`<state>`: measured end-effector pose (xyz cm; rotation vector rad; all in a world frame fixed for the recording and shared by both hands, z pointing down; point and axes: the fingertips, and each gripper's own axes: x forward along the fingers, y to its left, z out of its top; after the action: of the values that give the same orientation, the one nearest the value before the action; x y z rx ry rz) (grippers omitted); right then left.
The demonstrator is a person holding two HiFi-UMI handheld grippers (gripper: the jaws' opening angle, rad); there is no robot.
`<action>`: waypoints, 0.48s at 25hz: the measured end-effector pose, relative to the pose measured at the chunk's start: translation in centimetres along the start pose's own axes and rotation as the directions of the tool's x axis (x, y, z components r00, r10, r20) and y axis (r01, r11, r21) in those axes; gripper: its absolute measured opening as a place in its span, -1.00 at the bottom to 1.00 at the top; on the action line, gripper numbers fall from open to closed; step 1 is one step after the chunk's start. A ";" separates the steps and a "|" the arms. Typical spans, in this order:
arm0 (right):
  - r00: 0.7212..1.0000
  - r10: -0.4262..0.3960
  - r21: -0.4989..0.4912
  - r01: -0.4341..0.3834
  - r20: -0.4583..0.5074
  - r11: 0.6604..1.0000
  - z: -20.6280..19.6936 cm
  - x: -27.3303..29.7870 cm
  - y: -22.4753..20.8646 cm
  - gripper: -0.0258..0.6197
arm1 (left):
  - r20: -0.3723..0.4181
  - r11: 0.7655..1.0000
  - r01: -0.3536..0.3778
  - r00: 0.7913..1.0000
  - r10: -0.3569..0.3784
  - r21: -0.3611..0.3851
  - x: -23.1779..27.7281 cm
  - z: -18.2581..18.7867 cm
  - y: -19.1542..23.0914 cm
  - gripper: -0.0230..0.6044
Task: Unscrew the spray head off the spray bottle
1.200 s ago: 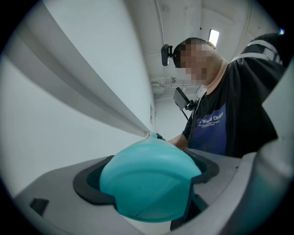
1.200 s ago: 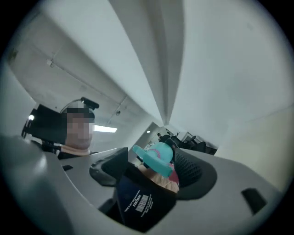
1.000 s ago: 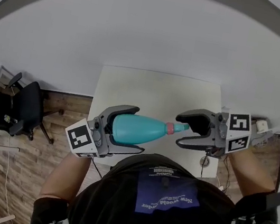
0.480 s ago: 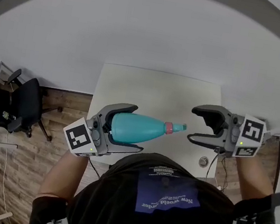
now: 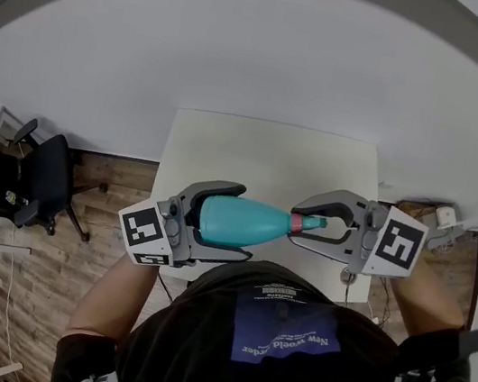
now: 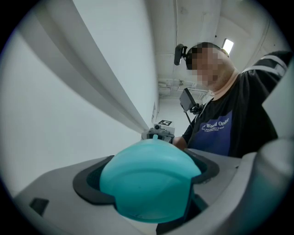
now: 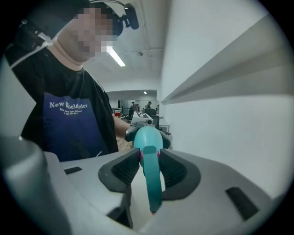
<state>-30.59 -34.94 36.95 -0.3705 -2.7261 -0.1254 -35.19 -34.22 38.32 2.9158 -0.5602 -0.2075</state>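
Spray head (image 5: 310,221) in just-closed right hand-held gripper (image 5: 298,223)

We see a teal spray bottle (image 5: 238,221) with a pink collar (image 5: 294,224) and a teal spray head (image 5: 312,221), a cream table (image 5: 272,159), a brown wood-plank floor (image 5: 40,279), a black chair (image 5: 16,183), and a black shirt (image 5: 192,351) bearing a blue printed panel (image 5: 283,331).
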 end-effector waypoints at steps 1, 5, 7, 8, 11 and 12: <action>1.000 0.003 -0.024 -0.003 -0.014 1.000 -0.1 0.0 0.1 -0.52 | 0.000 1.000 0.000 1.000 0.000 -0.017 0.0 -0.1 0.0 0.58; 0.994 0.004 -0.157 -0.020 -0.105 0.987 -0.7 0.2 0.8 -0.53 | 0.026 0.989 0.034 0.999 -0.030 -0.141 -0.4 -0.6 -0.1 0.58; 0.993 -0.015 -0.251 -0.015 -0.116 0.968 -0.4 0.4 1.2 -0.53 | 0.053 0.972 0.066 0.997 -0.055 -0.225 -0.7 -0.7 0.0 0.58; 0.993 -0.024 -0.310 -0.013 -0.115 0.951 -0.1 0.4 1.3 -0.53 | 0.067 0.960 0.083 0.995 -0.068 -0.269 -0.8 -0.7 0.0 0.58; 0.990 -0.045 -0.469 -0.024 -0.136 0.883 0.2 0.7 1.7 -0.53 | 0.102 0.905 0.140 0.989 -0.108 -0.402 -1.1 -1.1 0.1 0.58; 0.988 -0.050 -0.506 -0.031 -0.145 0.862 0.1 0.7 1.9 -0.53 | 0.113 0.883 0.158 0.986 -0.121 -0.442 -1.1 -1.3 0.0 0.58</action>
<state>-30.74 -32.94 37.18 -0.4673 -2.5061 -0.8526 -35.97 -33.63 39.67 2.4985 -0.2635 -0.4172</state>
